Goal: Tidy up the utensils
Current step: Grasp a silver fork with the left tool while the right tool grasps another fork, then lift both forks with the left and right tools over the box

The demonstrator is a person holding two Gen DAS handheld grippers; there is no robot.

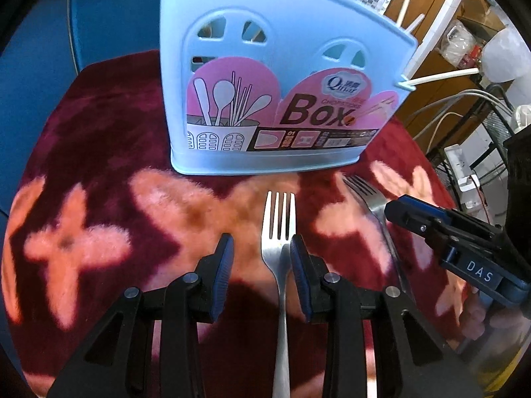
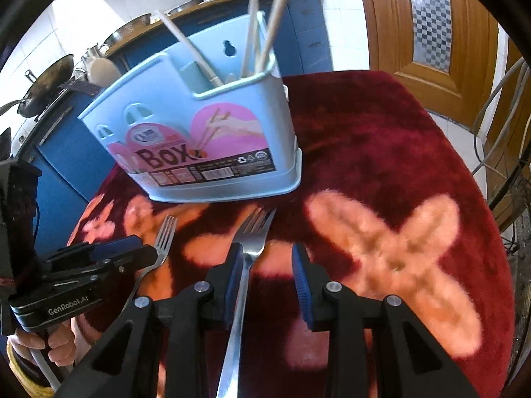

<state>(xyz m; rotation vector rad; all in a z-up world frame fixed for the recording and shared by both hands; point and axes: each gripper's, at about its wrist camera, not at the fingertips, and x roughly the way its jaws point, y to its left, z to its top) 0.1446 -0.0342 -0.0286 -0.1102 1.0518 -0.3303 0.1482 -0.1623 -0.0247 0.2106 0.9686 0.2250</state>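
A light blue plastic utensil box [image 1: 275, 76] with a pink "Box" label stands upright on a dark red plush cloth with salmon flower shapes [image 1: 99, 172] that covers the round counter [image 2: 431, 152]. Several pale chopsticks [image 2: 255, 23] lean out of its end compartment.

The left hand-held gripper [image 1: 262, 248] hovers low over the cloth with its blue-padded fingers [image 1: 223, 265] spread apart. A silver metal fork [image 1: 280, 265] lies between them, tines pointing toward the box, its neck right against the right-side pad and a clear gap to the other. The handle runs back under the gripper body.

The right hand-held gripper [image 2: 267, 258] is likewise spread wide. A second silver metal fork [image 2: 247, 258] lies between its fingers [image 2: 302, 278], close against the left-side pad, tines toward the box's lower edge and just short of it. Whether either pad actually touches its fork cannot be told.

The two forks lie side by side on the cloth, near each other, just in front of the box.
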